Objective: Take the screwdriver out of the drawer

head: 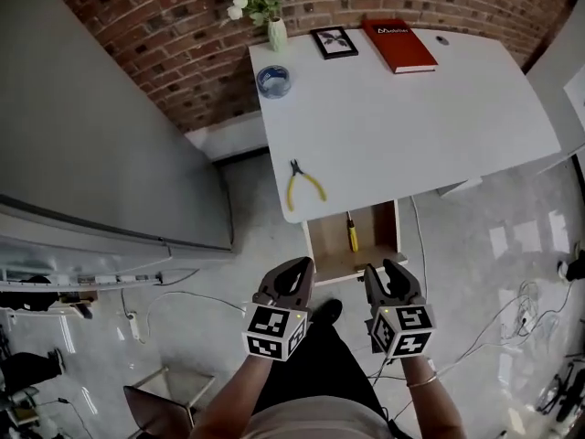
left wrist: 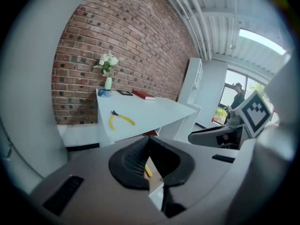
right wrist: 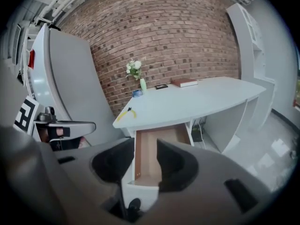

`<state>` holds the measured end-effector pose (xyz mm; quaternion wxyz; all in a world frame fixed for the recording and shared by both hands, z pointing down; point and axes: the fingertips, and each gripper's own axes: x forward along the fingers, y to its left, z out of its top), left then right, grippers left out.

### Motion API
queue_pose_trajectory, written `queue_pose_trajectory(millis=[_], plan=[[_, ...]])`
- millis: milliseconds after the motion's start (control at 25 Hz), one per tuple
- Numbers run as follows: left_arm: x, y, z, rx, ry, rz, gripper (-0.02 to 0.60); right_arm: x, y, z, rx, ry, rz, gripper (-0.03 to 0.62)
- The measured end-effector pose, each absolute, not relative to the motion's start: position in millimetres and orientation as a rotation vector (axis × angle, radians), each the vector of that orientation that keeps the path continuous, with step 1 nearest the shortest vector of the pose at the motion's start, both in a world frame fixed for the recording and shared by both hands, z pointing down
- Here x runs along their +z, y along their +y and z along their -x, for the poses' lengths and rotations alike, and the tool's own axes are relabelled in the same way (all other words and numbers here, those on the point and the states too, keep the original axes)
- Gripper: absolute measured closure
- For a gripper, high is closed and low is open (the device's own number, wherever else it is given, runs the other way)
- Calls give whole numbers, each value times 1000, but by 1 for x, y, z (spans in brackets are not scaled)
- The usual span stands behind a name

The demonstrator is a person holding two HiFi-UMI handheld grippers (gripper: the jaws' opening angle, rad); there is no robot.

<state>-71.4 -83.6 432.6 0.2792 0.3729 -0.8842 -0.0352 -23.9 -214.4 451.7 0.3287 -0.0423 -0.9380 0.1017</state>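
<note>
The screwdriver (head: 352, 234) lies in the open drawer (head: 322, 245) under the near edge of the table (head: 411, 126), about midway across the drawer floor. Its long axis runs near to far, with the yellow handle toward you and the dark shaft pointing away.

Both claws hover just short of the drawer front. Your right gripper (head: 381, 271) is released and empty, and its own view shows only the drawer's wooden floor in the gap between the jaws. It is also the nearer one, with the screwdriver just ahead and a little to its left.

Your left gripper (head: 294, 277) has its tips closed together on nothing. It sits further to the left. The yellow sliver seen behind its jaws is probably the handle, though too little shows to be sure.

Don't mistake the yellow-handled pliers (head: 302, 183) on the tabletop for your target.
</note>
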Motion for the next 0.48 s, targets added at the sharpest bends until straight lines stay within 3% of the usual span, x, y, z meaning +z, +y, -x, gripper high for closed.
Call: queue_pose_trajectory(millis=[480], plan=[[485,-49,80,-119,-2356,-891,588,536,-189,50,211,-2305,160,447]])
